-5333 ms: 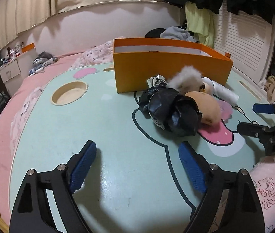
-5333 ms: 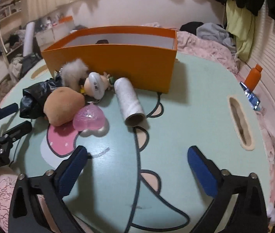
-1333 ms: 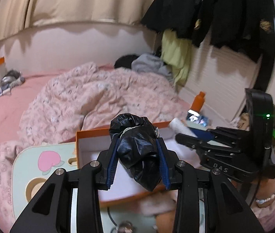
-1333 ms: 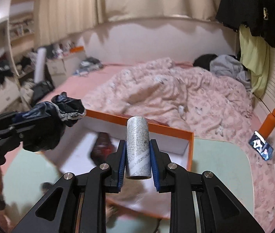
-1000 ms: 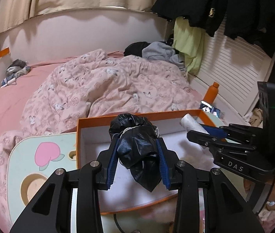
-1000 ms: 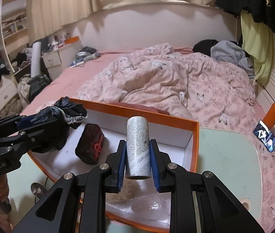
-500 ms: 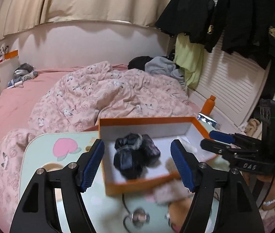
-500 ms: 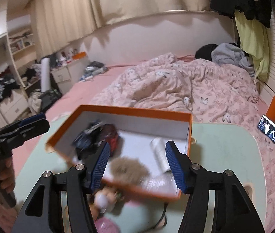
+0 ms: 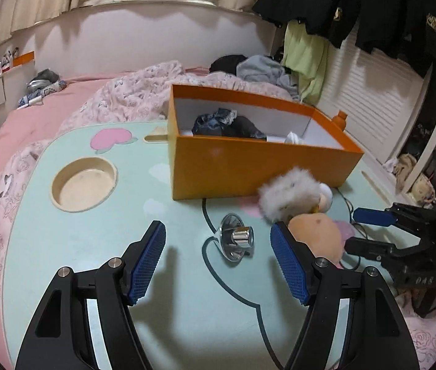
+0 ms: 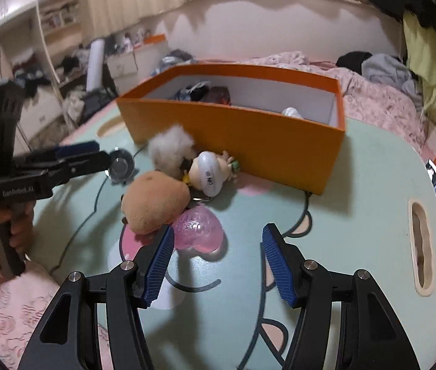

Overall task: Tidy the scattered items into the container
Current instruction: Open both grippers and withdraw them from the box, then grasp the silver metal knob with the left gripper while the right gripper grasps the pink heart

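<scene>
Chrome knob [image 9: 235, 240] | lies on table [image 9: 94, 246], in front of orange box [image 9: 248, 166] | dead ahead of left gripper [image 9: 218, 259], stub pointing right | jaws wide, empty | right gripper [image 10: 216, 259] wide, empty, nearer pink heart [image 10: 197, 231]

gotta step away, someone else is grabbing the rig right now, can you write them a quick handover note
Left claw: open, empty, above the table near the metal knob.
Right claw: open, empty, near the pink heart.
Done: black bag and white roll are in the orange box.
Left on the table: metal knob, white pom-pom, tan plush, doll figure, pink heart.
</scene>
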Motion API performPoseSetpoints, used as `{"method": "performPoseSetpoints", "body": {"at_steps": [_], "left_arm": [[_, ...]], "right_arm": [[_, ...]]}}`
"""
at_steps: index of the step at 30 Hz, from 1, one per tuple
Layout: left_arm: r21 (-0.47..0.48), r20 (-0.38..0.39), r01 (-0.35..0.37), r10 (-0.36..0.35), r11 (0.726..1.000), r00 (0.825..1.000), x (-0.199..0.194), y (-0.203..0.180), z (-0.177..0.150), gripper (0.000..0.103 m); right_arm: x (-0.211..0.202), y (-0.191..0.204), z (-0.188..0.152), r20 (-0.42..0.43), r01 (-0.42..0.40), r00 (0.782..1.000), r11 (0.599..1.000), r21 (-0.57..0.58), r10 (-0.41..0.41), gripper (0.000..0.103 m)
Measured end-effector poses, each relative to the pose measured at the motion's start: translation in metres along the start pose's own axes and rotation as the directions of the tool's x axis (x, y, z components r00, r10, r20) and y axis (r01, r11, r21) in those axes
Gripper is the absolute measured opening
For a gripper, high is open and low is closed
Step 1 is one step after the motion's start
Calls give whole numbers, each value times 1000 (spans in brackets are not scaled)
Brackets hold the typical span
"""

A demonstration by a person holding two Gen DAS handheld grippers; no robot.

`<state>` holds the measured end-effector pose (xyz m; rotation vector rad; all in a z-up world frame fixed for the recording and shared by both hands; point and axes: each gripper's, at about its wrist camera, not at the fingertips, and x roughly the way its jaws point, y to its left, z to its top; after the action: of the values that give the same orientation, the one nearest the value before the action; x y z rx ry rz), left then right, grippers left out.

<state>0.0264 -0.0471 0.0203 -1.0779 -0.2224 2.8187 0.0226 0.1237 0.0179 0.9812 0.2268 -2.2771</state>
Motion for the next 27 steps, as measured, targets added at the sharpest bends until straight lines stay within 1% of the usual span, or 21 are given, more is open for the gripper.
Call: {"method": "performPoseSetpoints", "body": {"at_steps": [5,7,8,9,10,12,15,18,20,22,24,27], "left_arm": [[11,-64,24,-24,1000,998,11,-6,-3,71],[12,-69,26,-25,1000,997,14,-8,-2,67],[16,-70,29,-28,999,997,14,-10,-2,55],[24,-72,28,-26,999,997,15,-12,-3,37],[36,-73,22,-19,999,997,15,-14,-3,32],[61,-60,11,-7,998,998,13,-20,-7,32],[70,-12,-3,4,998,1000,4,-27,-16,32],[29,72,7,-9,1000,997,-16,-28,-22,32],[-4,103,30,-30,1000,994,-23,-25,-28,32],[-39,98,32,-28,999,995,-20,-19,-32,32],[-68,65,30,-26,997,998,-12,-15,-34,32],[-62,62,25,-21,998,998,-10,-17,-34,32]], "right_arm": [[13,10,3,-28,43,999,997,-66,-44,60],[16,11,2,-24,51,998,996,-69,-52,59],[16,10,2,-19,51,998,996,-68,-53,53],[16,9,2,-13,54,998,996,-66,-55,45],[14,9,0,-4,63,998,996,-62,-64,37],[12,6,-3,8,75,997,996,-39,-75,37],[4,1,-9,43,82,996,997,12,-82,37],[-9,-3,-11,108,98,989,994,55,-104,37],[-16,-4,-16,140,105,983,991,81,-116,37],[-18,-5,-19,141,105,983,990,94,-118,37],[-17,-7,-19,134,100,984,990,104,-114,37],[-13,-6,-18,115,94,988,991,97,-105,37]]}}
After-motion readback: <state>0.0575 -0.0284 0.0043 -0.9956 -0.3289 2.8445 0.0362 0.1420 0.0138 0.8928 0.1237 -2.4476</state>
